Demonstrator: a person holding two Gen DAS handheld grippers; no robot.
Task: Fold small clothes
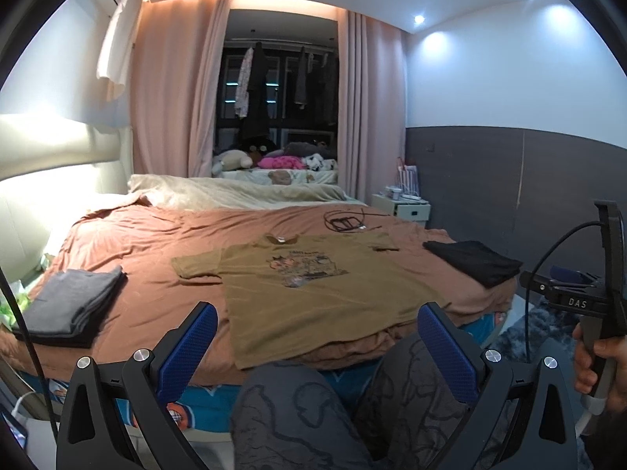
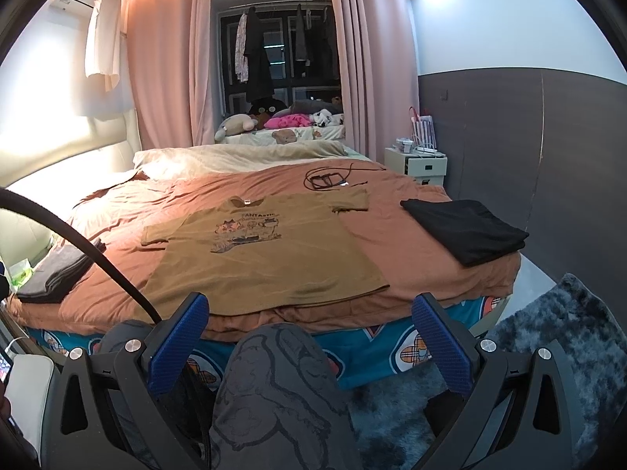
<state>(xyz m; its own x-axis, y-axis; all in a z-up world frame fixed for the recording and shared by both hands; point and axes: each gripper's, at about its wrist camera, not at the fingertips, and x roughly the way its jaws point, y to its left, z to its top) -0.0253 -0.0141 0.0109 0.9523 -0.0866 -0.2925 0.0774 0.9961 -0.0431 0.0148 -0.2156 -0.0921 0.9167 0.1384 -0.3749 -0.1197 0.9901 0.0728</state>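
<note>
blue textured pads line the fingers of both grippers, and both sets stand spread wide with nothing between them. the left gripper [image 1: 317,337] hangs low in front of the bed's near edge, above the person's knees [image 1: 282,403] in grey patterned trousers. the right gripper [image 2: 309,333] sits in much the same pose, released, over one knee, with a shaggy dark blue rug [image 2: 568,352] on the floor to its right. in the left wrist view the person's right hand [image 1: 599,360] shows at the far right edge, wrapped round the handle of the other device.

just past the fingers, a teal printed sheet [image 2: 384,348] runs along the side of the mattress. on top lies a rust-brown bedspread [image 1: 149,243], rumpled in places. the olive-brown t-shirt [image 1: 313,290] is spread flat, front up, on the middle of the bedspread, its hem at the near edge of the bed and its collar pointing away; both sleeves lie out to the sides and a printed graphic sits on the chest.

to the left of the shirt, apart from it, rests a folded grey stack [image 1: 74,305]. to the right, near the bed's corner, lies a folded black garment [image 2: 466,231]. beyond the collar a coil of black cable [image 2: 329,180] lies on the bedspread, touching or just beside the far sleeve. further back is a cream blanket [image 2: 243,156], then a white bedside cabinet [image 2: 423,164], soft toys [image 2: 282,121] and pink curtains [image 2: 164,70] round a dark window.
</note>
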